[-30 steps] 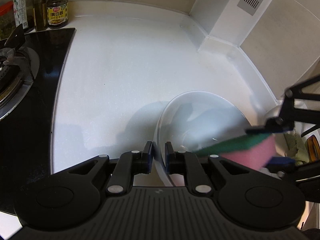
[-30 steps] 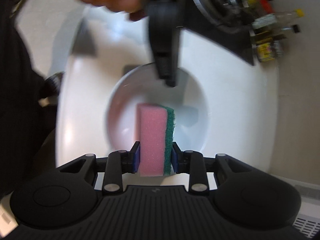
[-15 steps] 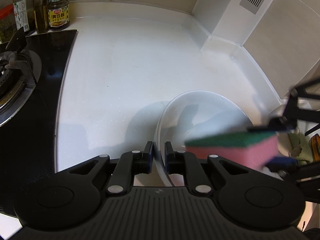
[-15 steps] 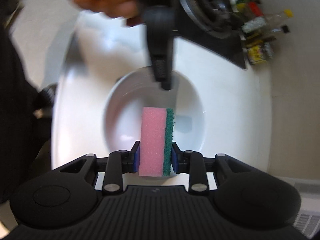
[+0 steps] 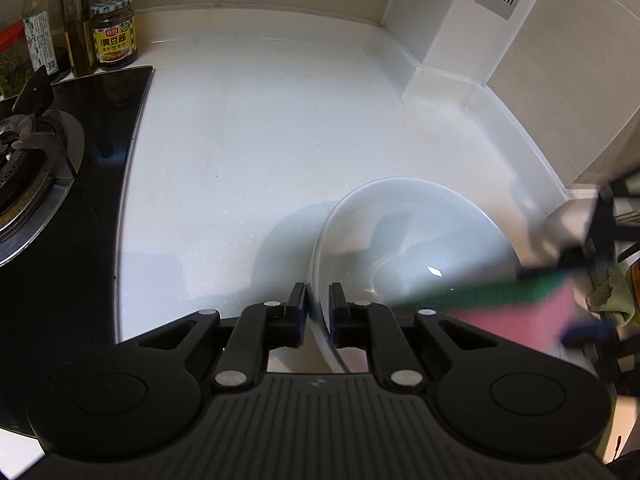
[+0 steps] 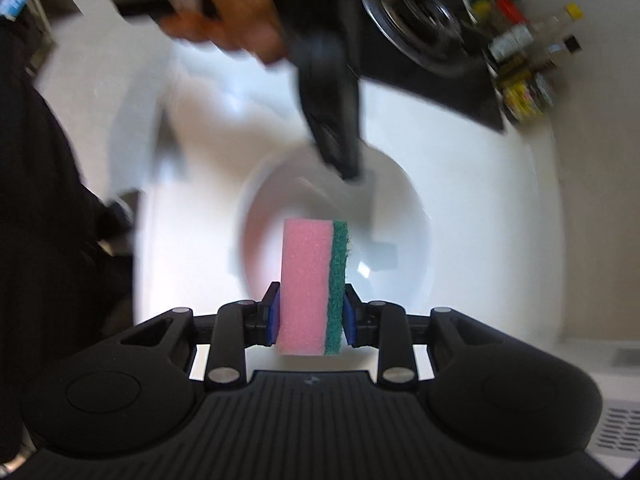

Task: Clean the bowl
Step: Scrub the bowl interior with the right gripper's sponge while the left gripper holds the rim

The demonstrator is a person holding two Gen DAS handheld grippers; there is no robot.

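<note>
bowl point(image 5: 400, 236) tilted, rim clamped by left gripper point(image 5: 318, 312) jaws, right gripper point(image 6: 308, 316) jaws grasping sponge point(image 6: 310, 284), long axis toward bowl

The bowl point(image 5: 404, 240) stands on the tabletop point(image 5: 260, 152), toward its right side in the left wrist view, with its near rim between the left tongs point(image 5: 318, 312). The sponge point(image 6: 312, 284) sits between the right tongs point(image 6: 310, 316), above the bowl's near right part. The stove point(image 5: 60, 184) lies at the tabletop's left. Behind the stove, against the wall, a jar point(image 5: 114, 32) stands just right of two bottles point(image 5: 76, 20).
</note>
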